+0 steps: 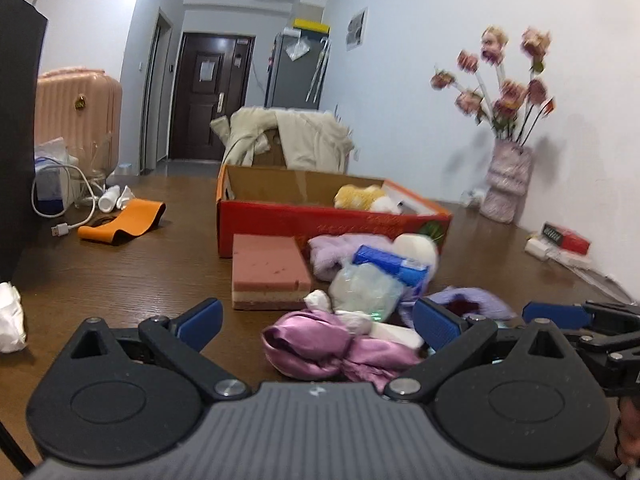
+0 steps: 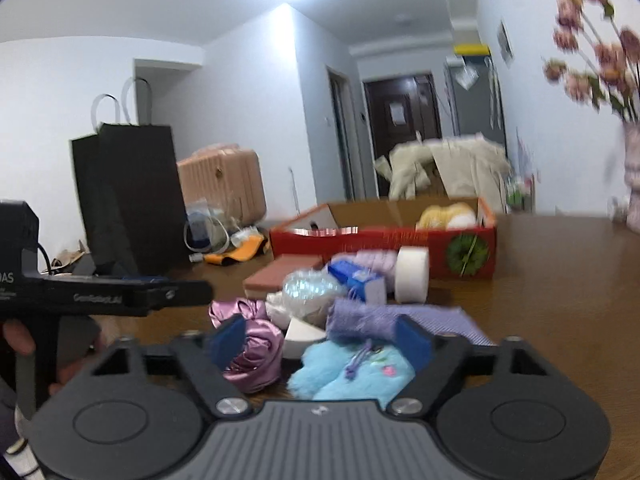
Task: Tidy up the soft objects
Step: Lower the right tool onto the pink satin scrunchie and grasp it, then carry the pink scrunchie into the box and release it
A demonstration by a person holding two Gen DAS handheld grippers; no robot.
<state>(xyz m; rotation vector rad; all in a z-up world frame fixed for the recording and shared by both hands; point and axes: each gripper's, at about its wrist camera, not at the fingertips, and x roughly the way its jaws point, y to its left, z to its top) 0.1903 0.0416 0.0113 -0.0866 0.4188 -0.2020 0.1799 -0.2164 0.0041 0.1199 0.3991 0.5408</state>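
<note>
A pile of soft things lies on the brown table in front of a red cardboard box (image 1: 332, 220) that holds a yellow plush (image 1: 358, 196). My left gripper (image 1: 318, 322) is open just above a pink satin cloth (image 1: 316, 348); beyond it are a pink sponge block (image 1: 268, 268), a clear bag (image 1: 364, 288) and a blue tissue pack (image 1: 392, 260). My right gripper (image 2: 320, 340) is open over a light blue plush (image 2: 352, 376), with a white wedge (image 2: 302, 340) and a purple towel (image 2: 360, 320) just ahead. Its pads press on nothing.
A vase of flowers (image 1: 506, 180) and a power strip (image 1: 560, 248) stand by the right wall. An orange band (image 1: 124, 222), a white cable and a black paper bag (image 2: 128, 200) sit at the left. A crumpled tissue (image 1: 10, 316) lies near the left edge.
</note>
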